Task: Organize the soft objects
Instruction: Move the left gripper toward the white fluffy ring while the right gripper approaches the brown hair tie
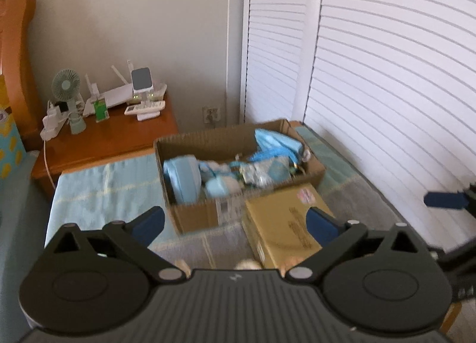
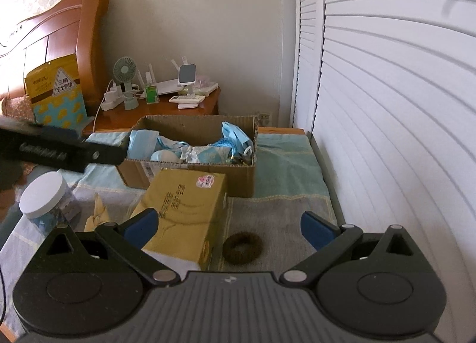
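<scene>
Left hand-held gripper [image 1: 235, 222]: released, jaws wide, empty, above the bed.
Right hand-held gripper [image 2: 229, 228]: released too, empty.
Brown fuzzy hair ring [image 2: 242, 247]: on the grey blanket [image 2: 279, 212], beside the yellow carton [image 2: 184, 209].
Open cardboard box [image 2: 244, 178]: holds light-blue soft items [image 2: 235, 134].

Corrugated cardboard box [image 2: 190, 170], glossy wooden nightstand [image 1: 119, 137]; woven cloth cover [image 2: 285, 164], fuzzy brown hair tie [image 2: 242, 247]
</scene>
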A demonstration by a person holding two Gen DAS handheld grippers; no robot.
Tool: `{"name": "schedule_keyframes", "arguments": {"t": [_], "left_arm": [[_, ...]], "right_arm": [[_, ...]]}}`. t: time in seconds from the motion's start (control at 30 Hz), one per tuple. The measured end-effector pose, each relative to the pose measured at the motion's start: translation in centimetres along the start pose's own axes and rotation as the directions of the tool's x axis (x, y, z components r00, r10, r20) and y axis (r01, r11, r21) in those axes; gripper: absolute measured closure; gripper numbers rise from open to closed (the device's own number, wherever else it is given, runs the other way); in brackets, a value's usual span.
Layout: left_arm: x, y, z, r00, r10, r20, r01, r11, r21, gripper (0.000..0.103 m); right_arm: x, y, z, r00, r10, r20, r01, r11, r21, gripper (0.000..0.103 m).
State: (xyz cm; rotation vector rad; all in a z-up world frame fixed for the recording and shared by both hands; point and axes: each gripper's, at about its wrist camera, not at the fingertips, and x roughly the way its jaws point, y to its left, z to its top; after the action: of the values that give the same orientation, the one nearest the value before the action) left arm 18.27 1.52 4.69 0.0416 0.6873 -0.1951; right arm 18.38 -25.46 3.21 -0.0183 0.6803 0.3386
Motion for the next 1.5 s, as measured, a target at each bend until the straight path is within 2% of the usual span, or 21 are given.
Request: {"name": "schedule_keyframes", "arguments": {"t": [0.23, 0.37, 0.53, 0.63, 0.77, 0.93, 1.07, 1.3, 1.37, 1.43, 1.5], "left_arm": [[-2.0, -0.1, -3.8, 0.999, -0.033, 0.000, 0.033, 0.998, -0.058, 0.002], [-2.3, 0.2, -5.4, 0.999, -0.039, -0.027, 0.036, 0.995, -0.093, 0.002], [-2.1, 0.3, -6.5, 0.997, -0.044, -0.056, 0.041, 0.997, -0.065, 0.002], [-1.7, 0.5, -7.2, 0.995, -0.073, -0.072, 0.071, 0.997, -0.038, 0.002], [-0.8, 0.6, -7.9, 0.991, -0.068, -0.113, 0.070, 0.997, 0.013, 0.002], [0.0, 1.8, -8.2, 0.982, -0.130, -0.139, 0.128, 0.992, -0.021, 0.002], [0.3, 2.4, -8.1, 0.984, -0.117, -0.135, 0.115, 0.993, -0.023, 0.002], [1.1, 2.0, -7.7, 0.990, -0.050, -0.131, 0.062, 0.994, 0.090, 0.005], [1.5, 1.7, -7.6, 0.990, -0.042, -0.133, 0.058, 0.991, 0.121, 0.009], [2.0, 1.4, -7.6, 0.990, -0.019, -0.143, 0.041, 0.987, 0.154, 0.023], [2.6, 1.4, -7.6, 0.988, -0.005, -0.152, 0.030, 0.987, 0.160, 0.033]], "right_arm": [[-0.3, 0.3, -2.1, 0.999, -0.009, -0.039, 0.009, 1.000, -0.012, 0.000], [-0.4, 0.3, -2.6, 0.998, -0.018, -0.053, 0.017, 1.000, -0.008, 0.000], [-0.5, 0.5, -2.9, 0.998, -0.022, -0.059, 0.022, 1.000, -0.009, 0.000], [-0.2, 0.4, -3.0, 0.997, -0.030, -0.068, 0.029, 0.999, -0.013, 0.000], [0.3, 0.3, -3.4, 0.996, -0.033, -0.087, 0.032, 0.999, -0.012, 0.000], [1.1, 0.3, -3.8, 0.993, -0.037, -0.110, 0.035, 0.999, -0.019, 0.000], [1.7, 0.1, -4.0, 0.992, -0.038, -0.123, 0.036, 0.999, -0.017, 0.000], [2.4, 0.2, -3.9, 0.990, -0.038, -0.135, 0.035, 0.999, -0.022, 0.000], [2.5, 0.2, -3.9, 0.990, -0.036, -0.138, 0.033, 0.999, -0.024, 0.000], [2.7, 0.2, -3.9, 0.989, -0.035, -0.141, 0.032, 0.999, -0.026, 0.000], [2.9, 0.3, -3.9, 0.989, -0.034, -0.144, 0.030, 0.999, -0.029, 0.000]]}}
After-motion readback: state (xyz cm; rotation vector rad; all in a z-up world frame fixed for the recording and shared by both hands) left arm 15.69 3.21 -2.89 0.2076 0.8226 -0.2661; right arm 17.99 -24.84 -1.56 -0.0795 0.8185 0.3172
